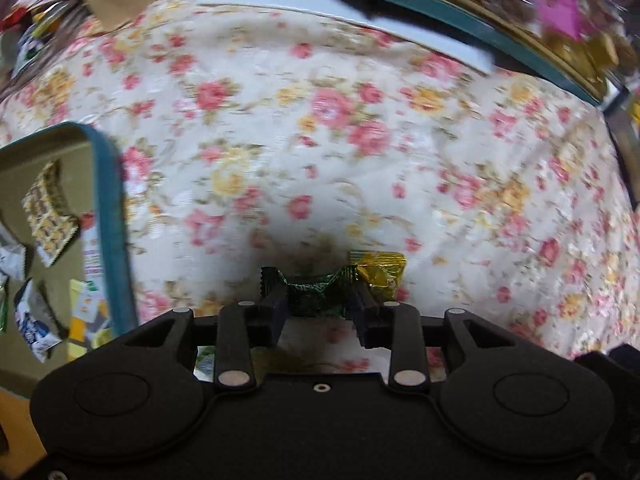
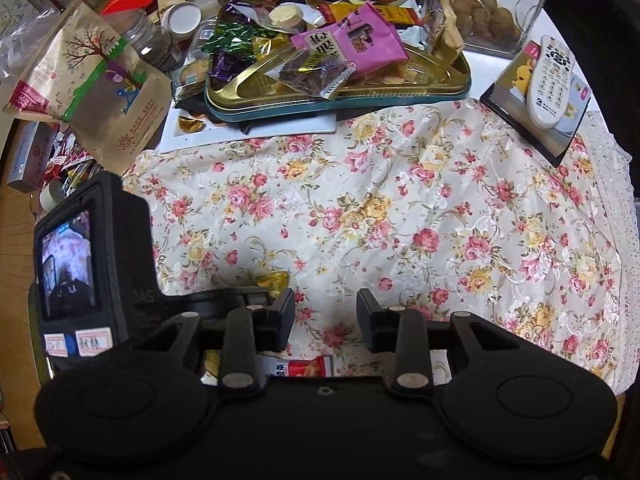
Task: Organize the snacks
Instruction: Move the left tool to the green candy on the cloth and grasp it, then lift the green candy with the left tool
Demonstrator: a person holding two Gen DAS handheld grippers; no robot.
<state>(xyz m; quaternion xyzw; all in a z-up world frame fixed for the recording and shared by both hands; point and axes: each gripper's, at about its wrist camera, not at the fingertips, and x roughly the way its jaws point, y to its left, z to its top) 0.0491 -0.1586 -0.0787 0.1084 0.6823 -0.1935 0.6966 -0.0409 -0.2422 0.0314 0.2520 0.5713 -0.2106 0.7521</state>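
Hovering straight down over the floral cloth (image 1: 340, 140), the left gripper (image 1: 320, 300) has a green-wrapped candy (image 1: 316, 294) sitting between its fingers, twisted ends reaching toward each pad. Whether the pads actually press on it, I can't tell from this angle. Just beside its right finger lies a gold-wrapped candy (image 1: 380, 272), touching the green one's tail.

Over on the other side, the right gripper (image 2: 325, 312) hangs with its fingers parted and nothing between them, only cloth below.

Further out to the left, a teal-rimmed tin (image 1: 110, 220) holds a few sorted packets. At the far edge of the table, a second tray (image 2: 336, 98) is heaped high with a pink packet (image 2: 352, 46) and assorted sweets, a remote (image 2: 550, 80) off to its right.

Risks now, as I judge them: slick foil could squirt out of a loose pinch, and the gold neighbour could get dragged along by that overlapping twist. The green candy would have to clear the tin's raised rim; clipping it could knock the candy loose.
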